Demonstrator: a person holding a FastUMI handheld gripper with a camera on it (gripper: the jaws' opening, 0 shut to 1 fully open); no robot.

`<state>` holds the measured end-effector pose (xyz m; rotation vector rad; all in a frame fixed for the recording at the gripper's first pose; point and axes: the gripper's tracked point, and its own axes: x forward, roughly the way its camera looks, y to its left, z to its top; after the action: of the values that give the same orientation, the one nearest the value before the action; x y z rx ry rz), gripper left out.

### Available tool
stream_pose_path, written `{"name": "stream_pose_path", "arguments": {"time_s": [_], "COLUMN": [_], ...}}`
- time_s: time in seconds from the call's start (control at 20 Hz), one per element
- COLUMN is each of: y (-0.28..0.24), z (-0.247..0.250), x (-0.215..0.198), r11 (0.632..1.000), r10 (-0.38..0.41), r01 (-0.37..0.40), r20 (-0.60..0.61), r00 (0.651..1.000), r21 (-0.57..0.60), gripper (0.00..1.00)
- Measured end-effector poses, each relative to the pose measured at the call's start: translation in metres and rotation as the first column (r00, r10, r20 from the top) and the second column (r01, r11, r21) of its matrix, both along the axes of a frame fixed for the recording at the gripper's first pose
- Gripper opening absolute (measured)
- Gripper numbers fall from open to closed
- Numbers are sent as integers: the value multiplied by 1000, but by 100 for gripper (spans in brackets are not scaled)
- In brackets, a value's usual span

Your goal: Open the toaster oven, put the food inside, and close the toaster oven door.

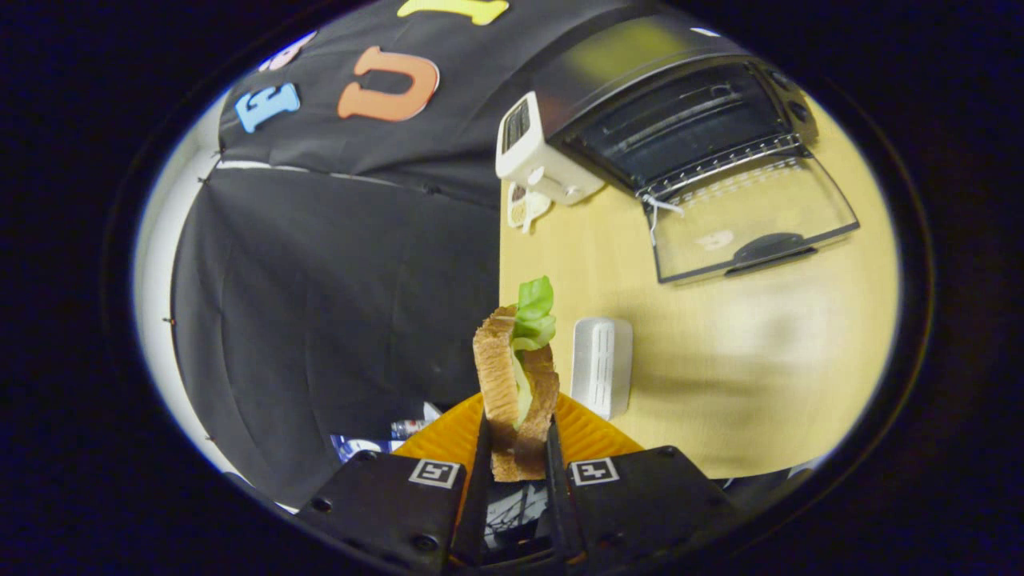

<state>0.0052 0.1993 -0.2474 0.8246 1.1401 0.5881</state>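
Toast-brown sandwich, two bread slices with green lettuce poking out of the top, is clamped at its lower end between the two fingers of the tongs and held upright, lifted above a ridged orange plate. A small white ribbed plastic object lies on the pale wooden counter just beside the plate. Well beyond the fingers, a black toaster oven stands at the far end of the counter with its glass door already dropped flat and the wire rack exposed; a white boxy appliance sits against its side.

Opening appears done; carrying and inserting are judged to remain. Only the bottom of the sandwich is gripped, so the slices could splay or the lettuce could be shed if the tongs are tilted or swung quickly. The lowered door lies across the approach, and the sandwich could be knocked loose if it is brought in too low.
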Motion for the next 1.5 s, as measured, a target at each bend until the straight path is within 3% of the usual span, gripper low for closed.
{"name": "stream_pose_path", "arguments": {"time_s": [0.2, 0.45, 0.6, 0.75, 0.95, 1.15, 1.25, 1.5], "y": [-56, -100, -112, -120, -117, -107, -102, -91], "z": [9, -16, -41, -72, -92, -95, -103, -101], "x": [56, 117, 141, 175, 207, 232, 242, 243], "r11": [961, 839, 757, 662, 580, 595, 636, 742], "r10": [-270, -530, -627, -724, -782, -785, -766, -669], "r01": [265, 514, 613, 706, 763, 757, 746, 667], "r20": [78, 48, -10, -28, -65, -7, 42, 141], "r00": [960, 847, 779, 689, 619, 619, 642, 730], "r21": [75, 179, 226, 251, 286, 270, 197, 64], "gripper": [37, 37, 37, 37, 37, 38, 42, 75]}}
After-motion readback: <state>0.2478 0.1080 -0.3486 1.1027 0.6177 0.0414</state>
